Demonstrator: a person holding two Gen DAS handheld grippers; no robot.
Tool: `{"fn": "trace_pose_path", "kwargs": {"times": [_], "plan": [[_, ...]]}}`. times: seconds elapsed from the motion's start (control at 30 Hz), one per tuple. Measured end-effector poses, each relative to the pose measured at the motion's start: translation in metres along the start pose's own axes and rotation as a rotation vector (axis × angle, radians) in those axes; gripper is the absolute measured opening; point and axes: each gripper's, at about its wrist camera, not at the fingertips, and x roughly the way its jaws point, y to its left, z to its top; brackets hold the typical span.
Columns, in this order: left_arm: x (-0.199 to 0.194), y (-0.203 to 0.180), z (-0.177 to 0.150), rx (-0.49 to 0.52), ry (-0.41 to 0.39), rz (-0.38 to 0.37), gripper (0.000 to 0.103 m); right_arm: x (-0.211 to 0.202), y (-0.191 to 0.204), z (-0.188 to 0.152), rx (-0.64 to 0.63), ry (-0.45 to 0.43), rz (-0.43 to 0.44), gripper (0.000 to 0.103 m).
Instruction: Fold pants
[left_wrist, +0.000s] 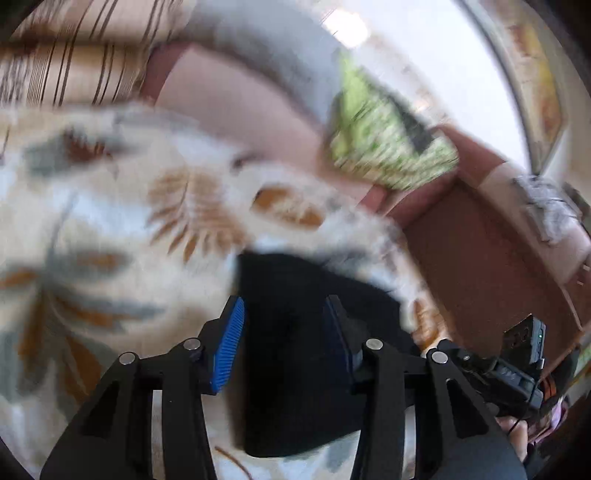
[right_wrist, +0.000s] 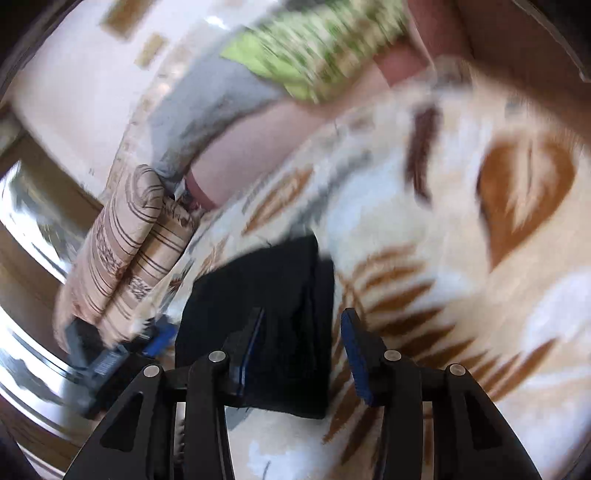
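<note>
Folded black pants (left_wrist: 314, 350) on fluffy blanket (left_wrist: 110, 206)

A home bedroom: leaf-patterned blanket (left_wrist: 110, 229), striped pillows (right_wrist: 125, 254), green cushion (left_wrist: 384, 144).

Blurred by motion, the left gripper (left_wrist: 284, 332) hangs with its blue pads (left_wrist: 229, 347) apart over folded black pants (left_wrist: 295, 387) lying on a leaf-patterned blanket (left_wrist: 110, 221).
</note>
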Motion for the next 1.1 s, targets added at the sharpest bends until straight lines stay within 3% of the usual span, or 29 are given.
{"fn": "trace_pose_path", "kwargs": {"times": [0.03,0.1,0.13,0.17,0.23,0.27,0.43,0.57,0.67,0.73,0.83,0.97,1.1], "plan": [[-0.008,-0.007,0.001,0.025,-0.024,-0.039,0.042,-0.004,0.022,-0.002,-0.136,-0.007,-0.010,0.043],[-0.012,-0.020,-0.005,0.075,0.000,-0.112,0.040,0.002,0.057,-0.013,-0.336,0.029,-0.001,0.026],[-0.006,-0.025,-0.011,0.090,0.033,-0.110,0.034,0.011,0.062,-0.019,-0.369,0.069,-0.020,0.021],[0.002,-0.027,-0.017,0.102,0.080,-0.088,0.031,0.026,0.061,-0.026,-0.384,0.134,-0.101,0.016],[0.028,-0.024,-0.040,0.113,0.223,-0.017,0.020,0.049,0.049,-0.036,-0.365,0.235,-0.167,0.012],[0.038,-0.023,-0.048,0.127,0.257,0.020,0.018,0.051,0.048,-0.034,-0.360,0.231,-0.159,0.012],[0.030,-0.022,-0.033,0.103,0.217,0.003,0.018,0.040,0.047,-0.022,-0.299,0.220,-0.116,0.012],[0.024,-0.028,0.004,0.106,0.111,-0.037,0.021,0.022,0.051,0.011,-0.301,0.002,-0.099,0.019],[0.050,-0.022,0.028,0.076,0.101,0.011,0.021,0.045,0.052,0.029,-0.313,-0.050,-0.128,0.019],[0.073,-0.013,0.036,0.029,0.141,0.036,0.021,0.060,0.053,0.032,-0.335,-0.040,-0.128,0.019],[0.098,-0.002,0.021,0.019,0.206,0.070,0.021,0.105,0.038,0.020,-0.315,0.121,-0.207,0.017],[0.097,0.009,0.016,-0.030,0.217,0.030,0.021,0.113,0.030,0.013,-0.265,0.124,-0.196,0.017],[0.095,0.004,0.013,0.012,0.199,0.028,0.021,0.115,0.029,0.011,-0.261,0.112,-0.187,0.017]]}}
